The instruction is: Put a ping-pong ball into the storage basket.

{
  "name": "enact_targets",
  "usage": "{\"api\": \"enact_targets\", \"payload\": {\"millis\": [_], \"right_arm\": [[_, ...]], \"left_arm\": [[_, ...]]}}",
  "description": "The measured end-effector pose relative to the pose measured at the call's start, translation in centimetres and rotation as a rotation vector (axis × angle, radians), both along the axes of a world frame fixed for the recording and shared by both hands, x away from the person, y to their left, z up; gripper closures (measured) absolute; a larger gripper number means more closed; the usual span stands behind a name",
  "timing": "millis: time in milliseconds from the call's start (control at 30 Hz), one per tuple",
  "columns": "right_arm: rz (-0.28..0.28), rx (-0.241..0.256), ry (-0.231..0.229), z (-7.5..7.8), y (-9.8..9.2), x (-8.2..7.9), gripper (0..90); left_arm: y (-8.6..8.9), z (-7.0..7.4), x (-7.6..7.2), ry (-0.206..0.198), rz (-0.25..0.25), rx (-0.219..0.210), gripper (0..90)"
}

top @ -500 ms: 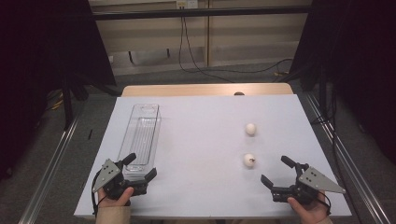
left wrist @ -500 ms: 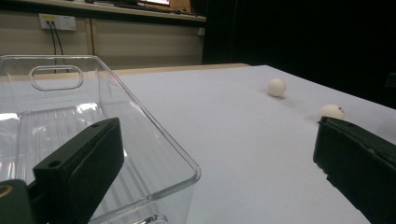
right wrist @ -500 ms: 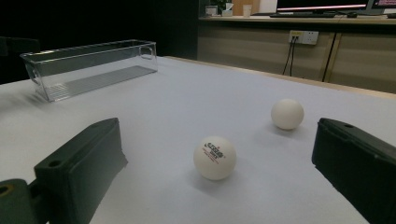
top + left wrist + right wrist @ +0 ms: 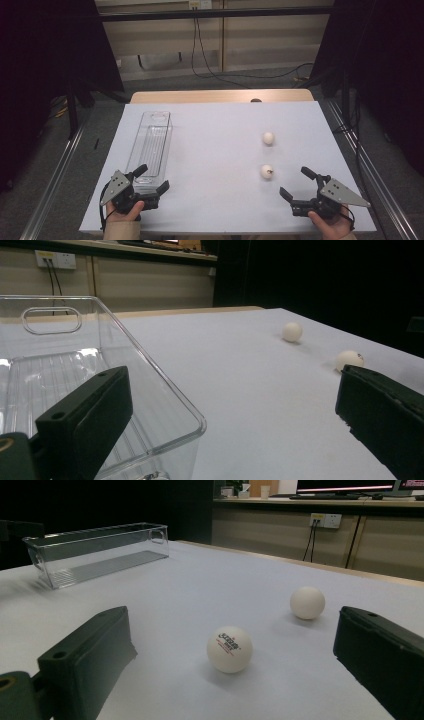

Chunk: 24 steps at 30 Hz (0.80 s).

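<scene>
Along the near edge of the white table, the left gripper and right gripper are resting well apart, each with jaws spread wide and gripping nothing. Open tabletop is lying between them. The near ball, printed side showing in the right gripper view, is sitting just ahead of the right gripper; the far ball is lying beyond it. The clear tray is running its long axis away from the person, its near end just beside the left gripper. Dark curtains are flanking the grey-carpeted room.
</scene>
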State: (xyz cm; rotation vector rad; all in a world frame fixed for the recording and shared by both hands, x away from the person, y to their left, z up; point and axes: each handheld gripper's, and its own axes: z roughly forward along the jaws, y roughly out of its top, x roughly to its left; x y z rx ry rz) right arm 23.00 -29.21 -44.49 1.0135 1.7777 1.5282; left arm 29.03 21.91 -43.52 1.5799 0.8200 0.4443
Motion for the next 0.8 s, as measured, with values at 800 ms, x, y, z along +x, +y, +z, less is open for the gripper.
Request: {"api": "enact_targets", "payload": {"millis": [800], "right_arm": [[0.001,0.006,-0.002,0.0,-0.1,0.0,1.9]], "left_arm": [[-2.0,0.0,0.2,0.018,-0.053,0.018,1.3]]}}
